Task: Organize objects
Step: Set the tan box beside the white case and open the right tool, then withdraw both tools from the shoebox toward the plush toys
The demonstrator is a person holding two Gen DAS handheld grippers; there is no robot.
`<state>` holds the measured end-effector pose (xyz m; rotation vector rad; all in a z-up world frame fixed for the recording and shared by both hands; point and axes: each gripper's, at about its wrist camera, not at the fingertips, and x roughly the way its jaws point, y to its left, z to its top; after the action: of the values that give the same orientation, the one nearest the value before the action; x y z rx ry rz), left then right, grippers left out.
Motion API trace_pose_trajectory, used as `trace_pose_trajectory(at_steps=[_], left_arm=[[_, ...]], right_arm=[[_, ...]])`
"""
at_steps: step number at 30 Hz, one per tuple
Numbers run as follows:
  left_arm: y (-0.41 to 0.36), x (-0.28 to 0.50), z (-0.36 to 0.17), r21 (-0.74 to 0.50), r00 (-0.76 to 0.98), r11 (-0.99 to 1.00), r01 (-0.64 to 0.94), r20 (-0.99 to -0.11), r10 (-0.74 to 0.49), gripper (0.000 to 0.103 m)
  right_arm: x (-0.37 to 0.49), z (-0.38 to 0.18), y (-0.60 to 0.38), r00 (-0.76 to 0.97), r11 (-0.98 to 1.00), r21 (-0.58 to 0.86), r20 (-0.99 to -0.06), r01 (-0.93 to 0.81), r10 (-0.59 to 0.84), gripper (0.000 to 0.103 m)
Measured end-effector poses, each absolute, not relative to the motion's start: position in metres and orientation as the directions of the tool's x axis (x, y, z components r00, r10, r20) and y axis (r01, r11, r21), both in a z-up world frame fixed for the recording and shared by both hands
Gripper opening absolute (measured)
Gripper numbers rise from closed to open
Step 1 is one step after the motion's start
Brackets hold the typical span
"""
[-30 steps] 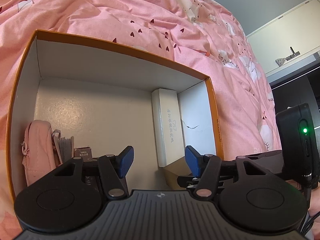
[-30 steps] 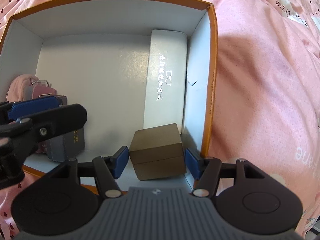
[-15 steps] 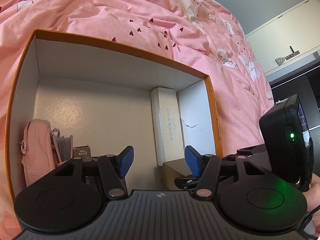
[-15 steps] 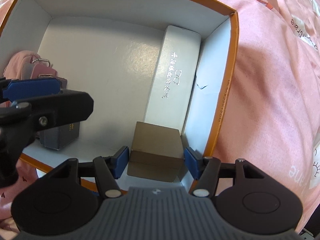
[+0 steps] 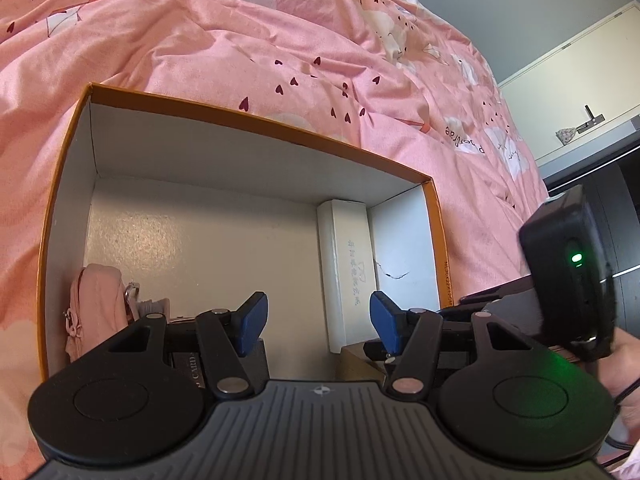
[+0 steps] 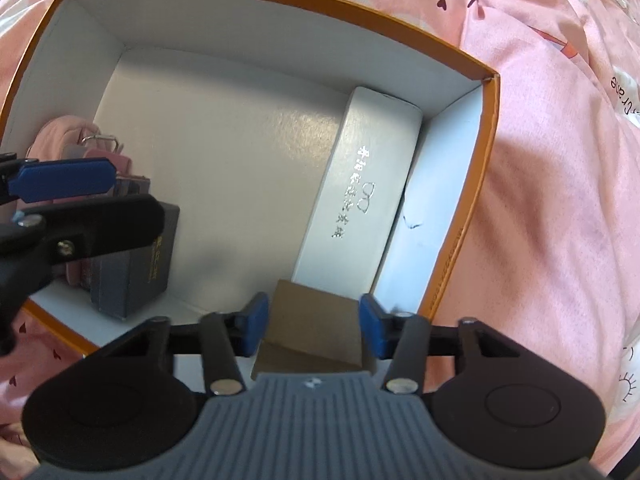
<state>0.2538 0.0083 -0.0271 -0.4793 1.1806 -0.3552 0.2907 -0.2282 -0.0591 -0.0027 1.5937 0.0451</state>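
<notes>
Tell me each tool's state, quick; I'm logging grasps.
Left tool: open, empty.
Right tool: jaws have just been closing; its pads seem to press the box between them.

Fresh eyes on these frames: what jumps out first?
The big orange-rimmed box lying on the pink heart-print quilt. Inside it, a long white glasses case lies along the right wall. Nearer the camera, the right hand-held gripper has just been closing around a small brown cardboard box.

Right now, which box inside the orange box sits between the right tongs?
The brown cardboard box, beside the long white case; the dark grey box stands apart.
</notes>
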Motion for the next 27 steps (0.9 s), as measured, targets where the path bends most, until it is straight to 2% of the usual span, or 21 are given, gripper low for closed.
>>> trace_pose_trajectory(at_steps=[2, 3, 12, 22, 27], left_arm=[[0.008, 0.255, -0.028, -0.530, 0.341, 0.848, 0.019, -0.794, -0.504, 0.066], [0.007, 0.256, -0.029, -0.529, 0.339, 0.849, 0.019, -0.795, -0.503, 0.066], [0.005, 0.260, -0.035, -0.535, 0.321, 0.845, 0.019, -0.797, -0.512, 0.066], [-0.001, 0.258, -0.034, -0.526, 0.308, 0.849, 0.044, -0.802, -0.512, 0.066], [-0.002, 0.243, -0.017, -0.469, 0.344, 0.878, 0.095, -0.812, -0.471, 0.066]], right_arm=[[0.293, -0.067, -0.227, -0.030, 0.999, 0.030, -0.999, -0.046, 0.028, 0.018], [0.294, -0.070, -0.226, -0.027, 0.998, 0.029, -0.999, -0.056, 0.028, 0.015], [0.305, -0.095, -0.214, -0.132, 0.989, 0.029, -0.991, -0.147, 0.010, 0.002], [0.304, -0.085, -0.209, -0.108, 0.986, 0.009, -0.994, -0.164, -0.009, 0.001], [0.291, -0.053, -0.214, 0.012, 0.992, 0.044, -0.999, -0.119, 0.046, 0.006]])
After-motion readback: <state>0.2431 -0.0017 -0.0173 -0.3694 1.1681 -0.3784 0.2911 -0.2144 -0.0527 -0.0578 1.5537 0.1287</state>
